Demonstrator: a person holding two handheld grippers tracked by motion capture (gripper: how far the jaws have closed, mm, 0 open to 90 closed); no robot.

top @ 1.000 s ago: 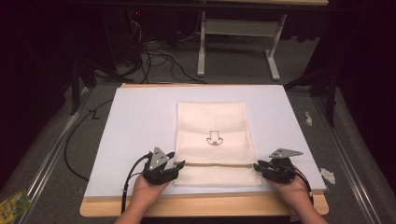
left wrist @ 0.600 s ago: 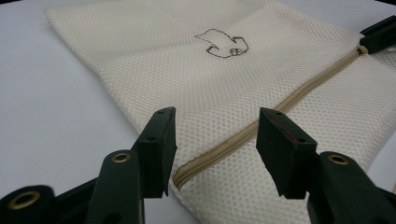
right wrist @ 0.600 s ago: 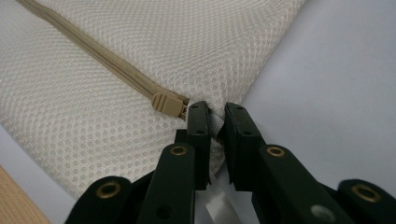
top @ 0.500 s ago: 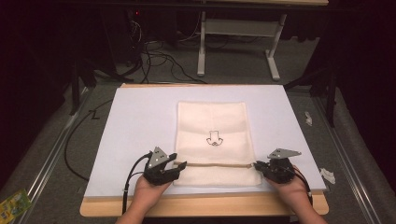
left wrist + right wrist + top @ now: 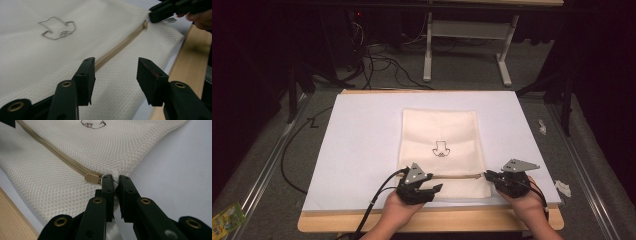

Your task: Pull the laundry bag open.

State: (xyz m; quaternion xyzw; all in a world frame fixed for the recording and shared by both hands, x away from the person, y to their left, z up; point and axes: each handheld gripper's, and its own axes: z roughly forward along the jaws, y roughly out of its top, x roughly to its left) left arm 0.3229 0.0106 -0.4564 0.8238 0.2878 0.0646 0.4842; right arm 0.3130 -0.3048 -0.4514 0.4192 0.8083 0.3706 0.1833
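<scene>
Nearest the person, two hands come over the wooden table edge [image 5: 337, 225], each holding a set of tongs. The left gripper [image 5: 432, 190] hangs just above the near part of the mesh bag [image 5: 439, 132], its jaws standing apart with nothing between them; in the left gripper view [image 5: 113, 75] the zipper [image 5: 117, 47] runs away from its left jaw toward the other gripper. The right gripper [image 5: 488, 176] sits at the bag's near right corner, and its jaws, which have just been closing, are pinched tight on a bit of the mesh edge there; in the right gripper view [image 5: 113, 180] the tan slider [image 5: 92, 178] lies just beside its left jaw, touching or nearly so. The bag lies flat on a white sheet [image 5: 362, 125], stretching away from both grippers, zipper [image 5: 457, 176] running between them. Beyond the zipper is a small drawn mark [image 5: 441, 149]. Farther off, past the sheet, are cables [image 5: 377, 60] and a table frame [image 5: 467, 45] on the floor.
</scene>
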